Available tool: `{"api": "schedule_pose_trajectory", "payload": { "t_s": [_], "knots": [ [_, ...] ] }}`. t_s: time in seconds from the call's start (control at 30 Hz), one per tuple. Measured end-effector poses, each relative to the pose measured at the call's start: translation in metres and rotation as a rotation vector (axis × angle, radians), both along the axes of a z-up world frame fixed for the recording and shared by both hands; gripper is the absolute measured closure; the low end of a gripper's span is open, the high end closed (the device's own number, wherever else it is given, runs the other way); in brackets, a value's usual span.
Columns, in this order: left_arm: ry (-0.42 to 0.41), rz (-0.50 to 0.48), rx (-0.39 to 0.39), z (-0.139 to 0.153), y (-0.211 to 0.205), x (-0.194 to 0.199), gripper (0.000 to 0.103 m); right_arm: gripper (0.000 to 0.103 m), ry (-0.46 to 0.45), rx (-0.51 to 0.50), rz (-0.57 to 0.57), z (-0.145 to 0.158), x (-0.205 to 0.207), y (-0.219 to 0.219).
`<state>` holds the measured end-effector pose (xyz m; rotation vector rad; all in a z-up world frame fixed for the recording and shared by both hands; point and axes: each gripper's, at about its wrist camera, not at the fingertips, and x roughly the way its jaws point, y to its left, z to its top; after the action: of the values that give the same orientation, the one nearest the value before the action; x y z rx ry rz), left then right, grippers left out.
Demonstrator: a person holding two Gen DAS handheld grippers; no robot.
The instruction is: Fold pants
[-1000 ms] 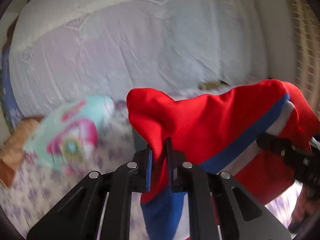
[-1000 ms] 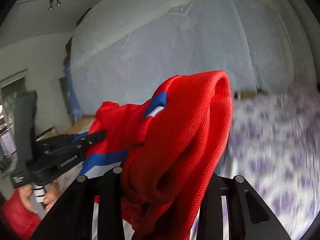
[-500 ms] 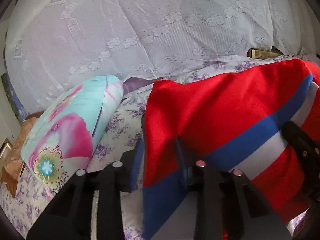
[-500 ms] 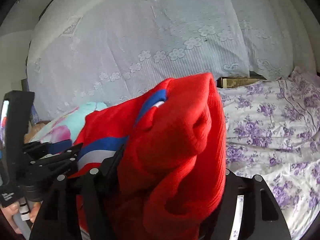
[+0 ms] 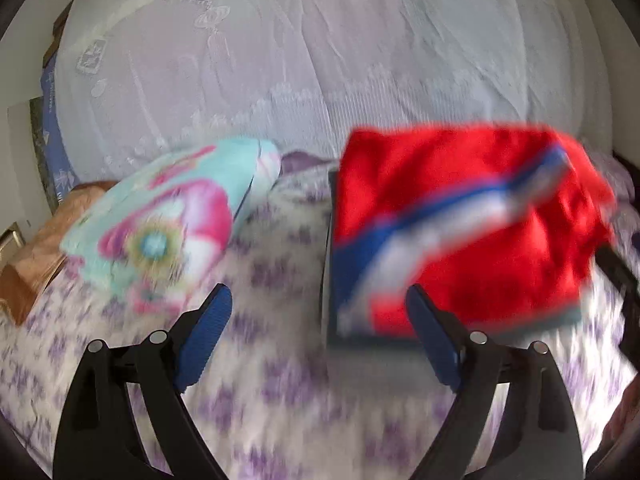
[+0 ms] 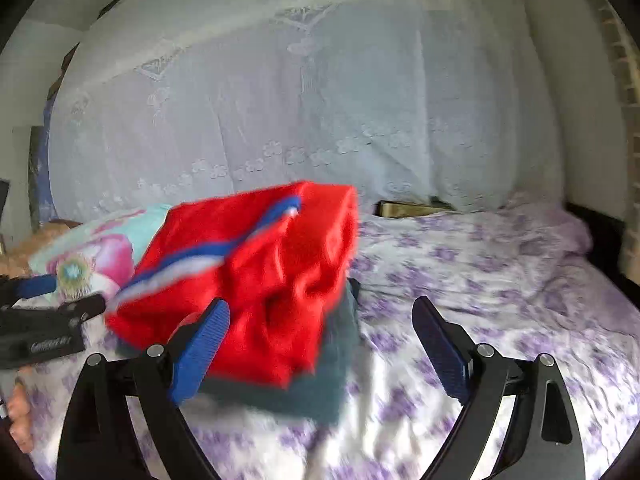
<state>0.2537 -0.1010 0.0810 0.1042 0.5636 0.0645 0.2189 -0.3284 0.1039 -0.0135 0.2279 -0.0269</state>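
Observation:
The red pants (image 5: pixel 460 216) with a blue and white side stripe lie folded on top of a dark teal folded garment (image 6: pixel 320 392) on the bed. They also show in the right wrist view (image 6: pixel 256 280). My left gripper (image 5: pixel 320 312) is open and empty, just in front of the pile. My right gripper (image 6: pixel 320 324) is open and empty, its left finger in front of the pants. The left gripper's body shows at the left edge of the right wrist view (image 6: pixel 44 332). Both views are motion-blurred.
The bed has a white sheet with purple flowers (image 6: pixel 500 280). A turquoise and pink flowered pillow (image 5: pixel 168 224) lies left of the pile. A white lace curtain (image 5: pixel 320 60) hangs behind the bed. A small brown object (image 6: pixel 408 210) lies at the curtain's foot.
Both grippers were shut on the red pants and holding them up. Now both have opened and pulled back, and the pants lie folded on the dark garment.

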Motion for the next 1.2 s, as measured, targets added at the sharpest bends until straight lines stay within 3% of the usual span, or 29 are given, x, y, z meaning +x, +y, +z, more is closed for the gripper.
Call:
{"api": "schedule_pose_trajectory", "payload": {
  "t_s": [0.13,0.23,0.33,0.47,0.53,0.67,0.9,1.07,1.2],
  "knots": [
    [-0.038,0.000,-0.012,-0.029,0.000,-0.063,0.005,0.003,0.001,0.019,0.054,-0.022,-0.050,0.011],
    [-0.052,-0.035,-0.022,-0.048,-0.002,-0.099,0.005,0.003,0.038,0.061,0.057,-0.041,-0.080,0.019],
    [-0.039,-0.094,0.023,-0.059,-0.008,-0.116,0.005,0.003,0.015,0.088,0.035,-0.056,-0.107,0.024],
    [-0.047,-0.128,0.009,-0.057,-0.009,-0.121,0.005,0.003,0.014,0.013,0.017,-0.060,-0.113,0.042],
    [-0.033,-0.116,0.042,-0.061,-0.009,-0.116,0.005,0.003,0.054,-0.008,0.031,-0.063,-0.105,0.048],
    [0.023,-0.114,0.011,-0.066,-0.004,-0.106,0.005,0.003,0.112,0.001,0.049,-0.067,-0.094,0.047],
    [0.068,-0.080,-0.017,-0.071,0.004,-0.098,0.005,0.003,0.118,0.012,0.063,-0.069,-0.096,0.047],
    [0.068,-0.058,-0.023,-0.071,0.008,-0.099,0.005,0.003,0.234,0.015,0.120,-0.077,-0.087,0.054],
    [0.074,-0.052,-0.035,-0.070,0.011,-0.098,0.005,0.003,0.154,0.070,0.130,-0.072,-0.099,0.045]
  ]
}}
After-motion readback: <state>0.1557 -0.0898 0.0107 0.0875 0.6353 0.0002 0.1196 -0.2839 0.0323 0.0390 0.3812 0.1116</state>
